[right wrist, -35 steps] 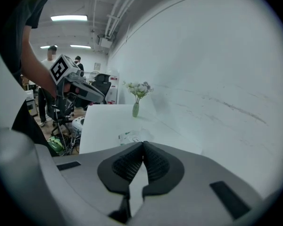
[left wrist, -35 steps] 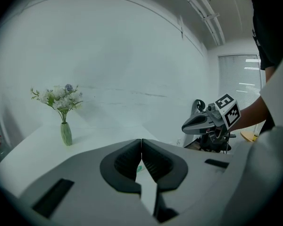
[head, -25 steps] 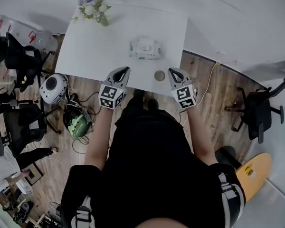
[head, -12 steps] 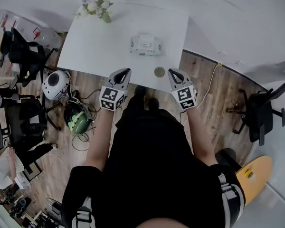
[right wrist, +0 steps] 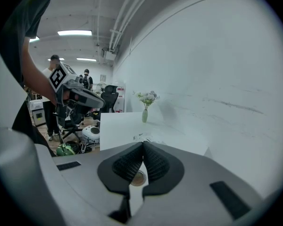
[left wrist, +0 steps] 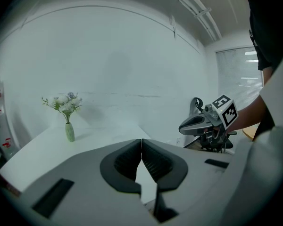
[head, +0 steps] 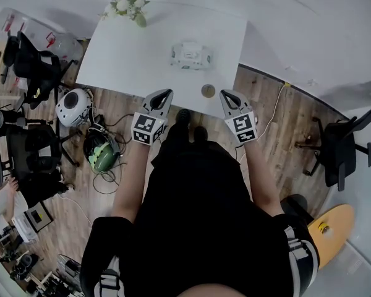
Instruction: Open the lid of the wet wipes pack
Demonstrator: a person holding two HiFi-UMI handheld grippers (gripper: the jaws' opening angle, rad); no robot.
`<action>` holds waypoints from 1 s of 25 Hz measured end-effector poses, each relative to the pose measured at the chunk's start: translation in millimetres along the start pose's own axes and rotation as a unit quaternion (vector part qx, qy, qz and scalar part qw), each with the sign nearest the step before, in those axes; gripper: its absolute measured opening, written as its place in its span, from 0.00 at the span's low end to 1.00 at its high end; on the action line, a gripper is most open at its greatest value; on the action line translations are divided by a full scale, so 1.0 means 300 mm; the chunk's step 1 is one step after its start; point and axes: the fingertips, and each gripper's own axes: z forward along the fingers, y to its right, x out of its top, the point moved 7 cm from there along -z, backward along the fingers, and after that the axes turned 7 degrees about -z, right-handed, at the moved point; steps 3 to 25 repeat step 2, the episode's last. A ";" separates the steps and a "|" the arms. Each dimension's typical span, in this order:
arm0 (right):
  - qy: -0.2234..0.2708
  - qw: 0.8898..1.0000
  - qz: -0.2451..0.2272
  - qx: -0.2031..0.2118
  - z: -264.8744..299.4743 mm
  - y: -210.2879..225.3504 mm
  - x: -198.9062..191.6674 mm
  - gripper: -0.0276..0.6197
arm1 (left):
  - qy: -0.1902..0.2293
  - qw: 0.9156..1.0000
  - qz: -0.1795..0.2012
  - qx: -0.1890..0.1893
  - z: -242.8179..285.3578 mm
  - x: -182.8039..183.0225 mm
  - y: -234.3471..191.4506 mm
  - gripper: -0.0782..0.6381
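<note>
The wet wipes pack (head: 190,55), white with green print and its lid down, lies on the white table (head: 142,54) right of centre. In the right gripper view the wet wipes pack (right wrist: 142,137) is a low shape beyond the jaws. My left gripper (head: 162,95) and right gripper (head: 227,95) hover side by side at the table's near edge, well short of the pack. Both are shut with nothing between the jaws. The left gripper (left wrist: 141,141) points over the table. Under the right gripper (right wrist: 143,145) a small round tan disc (right wrist: 138,177) shows.
A vase of flowers (head: 127,1) stands at the table's far left corner. The round disc (head: 208,91) lies near the front edge, between pack and right gripper. Office chairs (head: 31,73), a white round device (head: 72,107) and cables crowd the floor left; another chair (head: 337,147) stands right.
Both grippers have hardly moved and stay shut at the table's edge. The head view has drifted slightly, so the table sits a little higher in the picture.
</note>
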 end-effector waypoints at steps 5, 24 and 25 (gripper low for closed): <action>0.000 1.000 0.000 0.000 -0.007 -0.004 -0.004 0.07 | 0.002 1.000 0.000 0.001 -0.004 -0.001 0.005 0.14; 0.000 1.000 0.000 0.000 -0.007 -0.004 -0.004 0.07 | 0.002 1.000 0.000 0.001 -0.004 -0.001 0.005 0.14; 0.000 1.000 0.000 0.000 -0.007 -0.004 -0.004 0.07 | 0.002 1.000 0.000 0.001 -0.004 -0.001 0.005 0.14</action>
